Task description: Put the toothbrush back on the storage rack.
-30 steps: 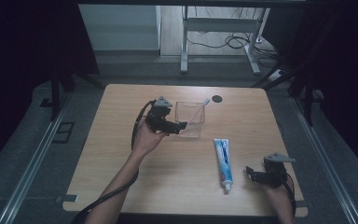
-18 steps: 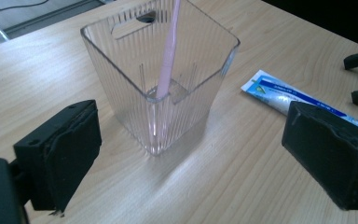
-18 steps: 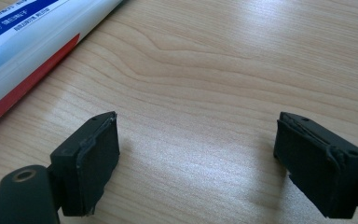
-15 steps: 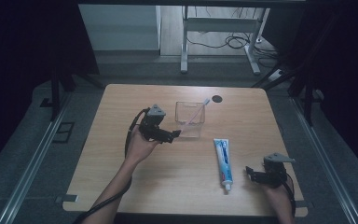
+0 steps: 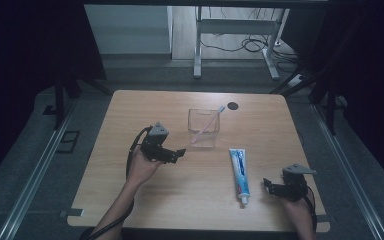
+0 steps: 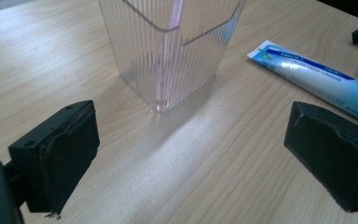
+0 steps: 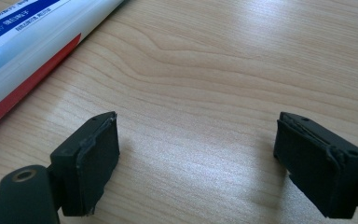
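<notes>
A clear ribbed square cup (image 5: 203, 128) (image 6: 170, 51) stands mid-table with a pink toothbrush (image 5: 207, 124) (image 6: 168, 51) leaning inside it, head up to the right. A white and blue toothpaste tube (image 5: 239, 170) (image 6: 324, 81) (image 7: 23, 51) lies flat to the cup's right. My left gripper (image 5: 177, 153) (image 6: 191, 163) is open and empty, a short way left of the cup and pointing at it. My right gripper (image 5: 268, 185) (image 7: 198, 158) rests low near the front right corner, open and empty, just right of the tube's cap end.
The wooden table (image 5: 130, 115) has a small black disc (image 5: 233, 105) near its back edge. A metal table frame (image 5: 230, 30) and cables stand on the floor beyond. Rails run along the floor on both sides.
My left gripper has drawn back from the cup toward the front left, with nothing in its jaws. The toothbrush stays in the cup. The right gripper has not moved.
</notes>
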